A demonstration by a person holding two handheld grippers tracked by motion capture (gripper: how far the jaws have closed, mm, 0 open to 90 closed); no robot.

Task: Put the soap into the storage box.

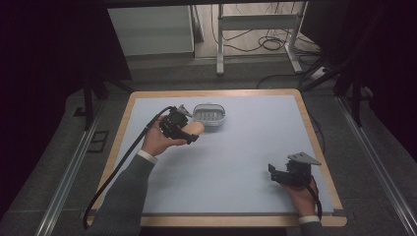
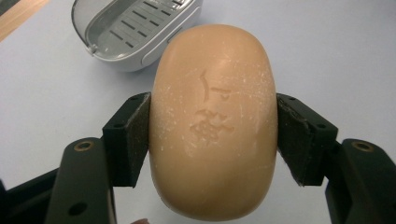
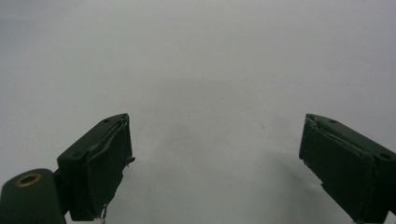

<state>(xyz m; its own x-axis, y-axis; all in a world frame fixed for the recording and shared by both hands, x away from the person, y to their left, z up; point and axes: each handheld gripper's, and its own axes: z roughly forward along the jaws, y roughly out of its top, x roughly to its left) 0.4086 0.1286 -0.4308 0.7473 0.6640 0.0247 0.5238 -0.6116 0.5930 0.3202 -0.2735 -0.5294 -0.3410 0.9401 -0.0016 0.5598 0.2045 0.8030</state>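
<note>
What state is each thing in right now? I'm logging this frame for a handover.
Soap bar: clamped between the left gripper's pads, held off the table.
Soap dish: empty, upright on the mat, just beyond the soap.
Left gripper: shut on the soap bar.
Right gripper: open, nothing between its jaws, over the bare mat.

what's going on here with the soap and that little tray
A person at a table holds a hand-held gripper in each hand. The left hand-held gripper is shut on a bar of soap, clamped across its sides, just short of an empty grey soap dish near the far edge. The right hand-held gripper is open with nothing between its jaws, resting low near the table's right front corner.
</note>
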